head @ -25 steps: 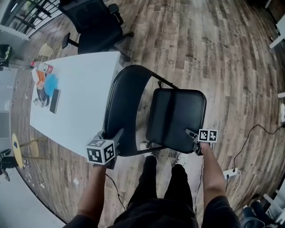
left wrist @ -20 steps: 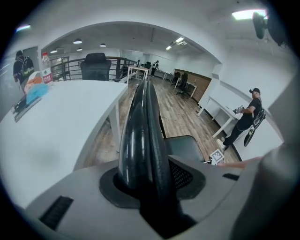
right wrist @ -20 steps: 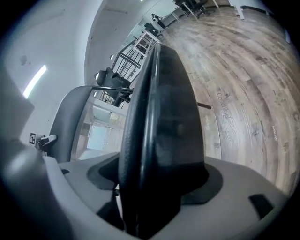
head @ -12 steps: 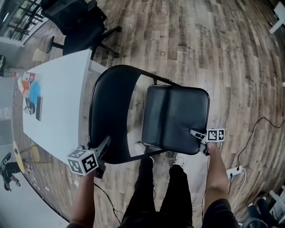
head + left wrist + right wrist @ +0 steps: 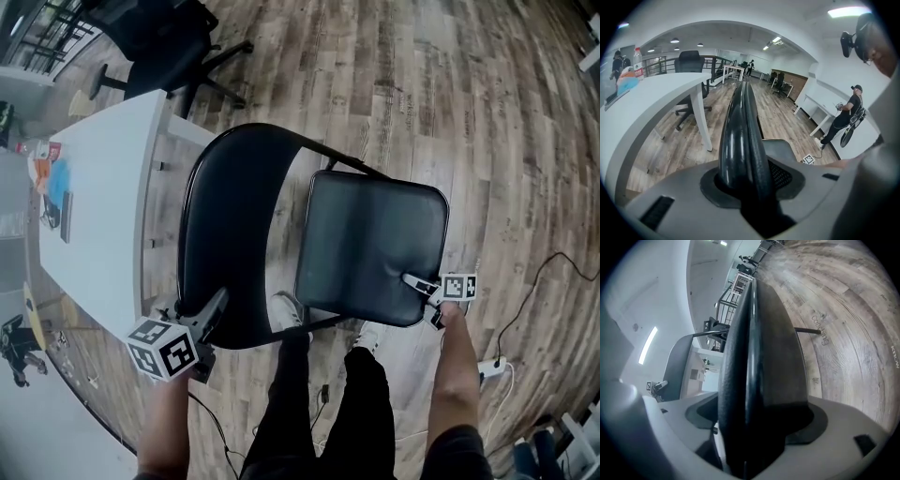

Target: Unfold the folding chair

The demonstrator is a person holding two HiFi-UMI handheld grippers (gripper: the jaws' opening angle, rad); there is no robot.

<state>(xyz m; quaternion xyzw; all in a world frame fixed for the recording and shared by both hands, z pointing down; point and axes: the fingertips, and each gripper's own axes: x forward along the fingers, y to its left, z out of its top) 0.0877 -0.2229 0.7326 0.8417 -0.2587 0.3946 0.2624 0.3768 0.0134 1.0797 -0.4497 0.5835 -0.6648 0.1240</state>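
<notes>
The black folding chair stands partly open on the wooden floor in front of me. My left gripper (image 5: 202,317) is shut on the top edge of its padded backrest (image 5: 225,225). In the left gripper view that gripper (image 5: 749,187) has the backrest's tube and pad (image 5: 740,126) running out from between its jaws. The seat (image 5: 375,244) lies tilted to the right of the backrest, and my right gripper (image 5: 420,284) is shut on its near edge. The right gripper view shows that gripper (image 5: 750,432) with the seat edge (image 5: 759,352) clamped between its jaws.
A white table (image 5: 103,216) stands close to the chair's left, with a bottle and small items (image 5: 49,183) at its far end. A black office chair (image 5: 159,37) is beyond it. A power strip with cables (image 5: 492,366) lies at the right. My legs and shoes (image 5: 291,309) are under the chair.
Both grippers have sunk with the chair. The seat has swung further out from the backrest and shows broader and flatter. The left gripper has shifted left in the head view.
</notes>
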